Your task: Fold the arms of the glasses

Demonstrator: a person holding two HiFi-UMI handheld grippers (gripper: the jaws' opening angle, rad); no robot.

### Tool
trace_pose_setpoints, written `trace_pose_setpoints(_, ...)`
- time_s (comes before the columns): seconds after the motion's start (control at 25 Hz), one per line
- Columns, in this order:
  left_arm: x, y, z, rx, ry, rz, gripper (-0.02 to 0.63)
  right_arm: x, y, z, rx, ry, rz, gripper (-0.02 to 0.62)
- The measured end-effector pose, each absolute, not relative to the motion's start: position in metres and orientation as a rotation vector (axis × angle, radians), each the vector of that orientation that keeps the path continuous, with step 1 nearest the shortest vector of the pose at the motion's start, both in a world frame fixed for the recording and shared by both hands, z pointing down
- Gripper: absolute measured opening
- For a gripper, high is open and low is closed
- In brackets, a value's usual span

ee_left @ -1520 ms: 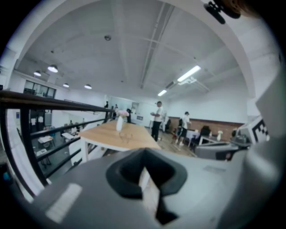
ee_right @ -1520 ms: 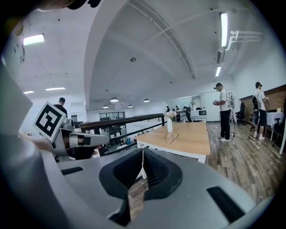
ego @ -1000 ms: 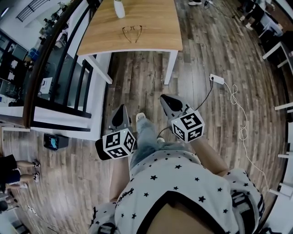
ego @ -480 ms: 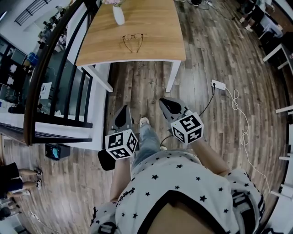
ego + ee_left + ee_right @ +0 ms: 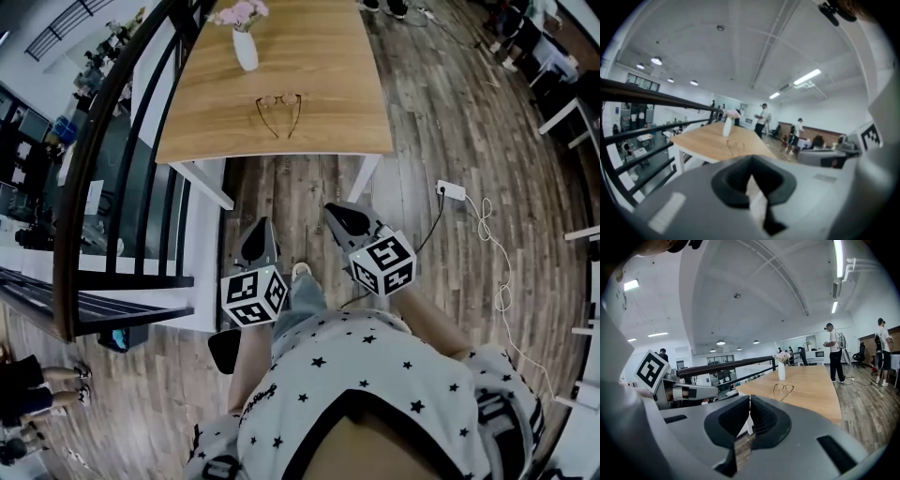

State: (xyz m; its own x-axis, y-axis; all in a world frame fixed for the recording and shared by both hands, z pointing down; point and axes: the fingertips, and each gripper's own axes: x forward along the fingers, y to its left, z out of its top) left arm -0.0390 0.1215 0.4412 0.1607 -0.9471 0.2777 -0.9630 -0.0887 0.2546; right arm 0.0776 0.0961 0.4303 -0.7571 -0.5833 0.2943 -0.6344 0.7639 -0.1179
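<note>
A pair of thin-framed glasses (image 5: pixel 279 112) lies on the wooden table (image 5: pixel 328 103) with both arms spread open; it also shows as the glasses (image 5: pixel 783 390) in the right gripper view and, faintly, as the glasses (image 5: pixel 736 146) in the left gripper view. My left gripper (image 5: pixel 259 227) and right gripper (image 5: pixel 331 212) are held side by side over the floor, well short of the table's near edge. Both point toward the table. Each has its jaws closed together with nothing between them.
A white vase with pink flowers (image 5: pixel 246 45) stands on the table behind the glasses. A black railing (image 5: pixel 112 141) runs along the left. A white power strip (image 5: pixel 451 190) and its cable lie on the wooden floor at right. People (image 5: pixel 833 352) stand beyond the table.
The table and glasses have drawn nearer in the head view and the vase has come fully into sight. Both grippers have advanced toward the table, still closed.
</note>
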Motion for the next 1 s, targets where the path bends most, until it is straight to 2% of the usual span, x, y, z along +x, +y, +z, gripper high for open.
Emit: trace_pose_setpoints(1.0,-0.098,-0.023,0.453,2.157,-1.618,0.092,0.006,-0.001,-0.048,0.431,1.064,-2.695,0.335,0.018)
